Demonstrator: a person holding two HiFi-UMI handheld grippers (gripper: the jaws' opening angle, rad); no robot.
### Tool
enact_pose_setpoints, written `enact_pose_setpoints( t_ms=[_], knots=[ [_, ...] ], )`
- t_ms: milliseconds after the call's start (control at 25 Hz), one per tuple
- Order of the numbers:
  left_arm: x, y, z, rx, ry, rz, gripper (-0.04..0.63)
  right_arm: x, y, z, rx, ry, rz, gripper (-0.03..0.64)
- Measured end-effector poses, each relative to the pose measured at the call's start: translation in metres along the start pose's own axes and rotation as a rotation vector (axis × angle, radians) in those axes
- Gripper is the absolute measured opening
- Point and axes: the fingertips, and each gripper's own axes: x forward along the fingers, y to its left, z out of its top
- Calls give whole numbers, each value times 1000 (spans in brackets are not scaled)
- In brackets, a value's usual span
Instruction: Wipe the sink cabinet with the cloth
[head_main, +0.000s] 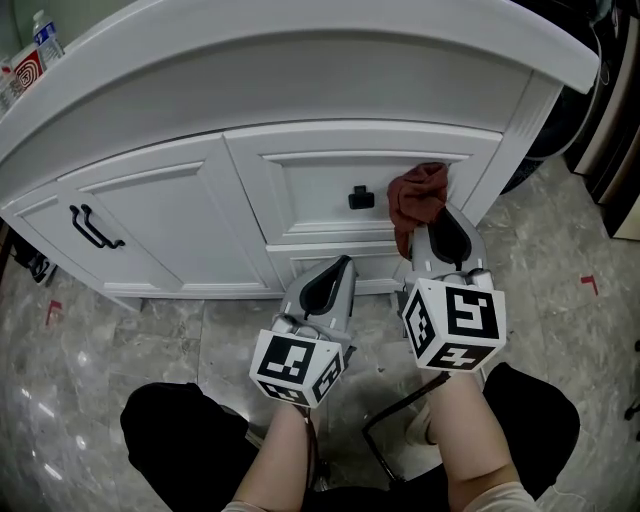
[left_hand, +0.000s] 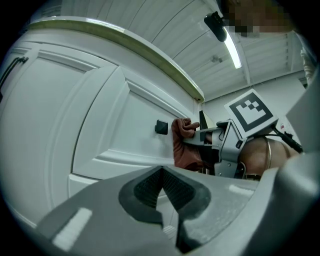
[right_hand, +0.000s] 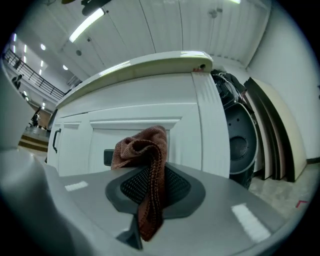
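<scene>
The right claw (head_main: 445, 215) clamps a rust-brown cloth (head_main: 420, 195) against the white sink cabinet (head_main: 180, 190), just beside a black knob (head_main: 361, 197). The left claw (head_main: 345, 263) hangs clenched and empty.

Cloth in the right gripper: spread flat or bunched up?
Bunched up. The cloth sits as a crumpled wad pinched in the right gripper, one tail hanging below the jaws.

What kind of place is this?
Probably a mock bathroom corner inside a large hall: a white sink cabinet on a marbled tile floor, under a high panelled ceiling with strip lights.
</scene>
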Motion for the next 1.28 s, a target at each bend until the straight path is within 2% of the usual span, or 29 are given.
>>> enact_pose_setpoints(
  t_ms=[280, 480, 560, 760, 1040, 1280],
  knots=[
    [7, -18, 3, 10, -14, -18, 0, -12, -30, -3, 0, 10, -43, 87],
    [4, -26, -2, 9, -6, -26, 0, -24, -55, -9, 61, 27, -115, 86],
    [1, -28, -6, 6, 6, -26, 0, -28, -53, -8, 80, 18, -111, 86],
    [-18, -5, -13, 7, 35, 19, 0, -26, 13, -9, 75, -10, 41, 87],
    [-61, 56, -9, -14, 35, 156, 0, -7, 134, -35, 78, 36, 279, 86],
    [-83, 97, -7, -16, 37, 224, 0, 20, 193, -59, 96, 97, 380, 86]
  ],
)
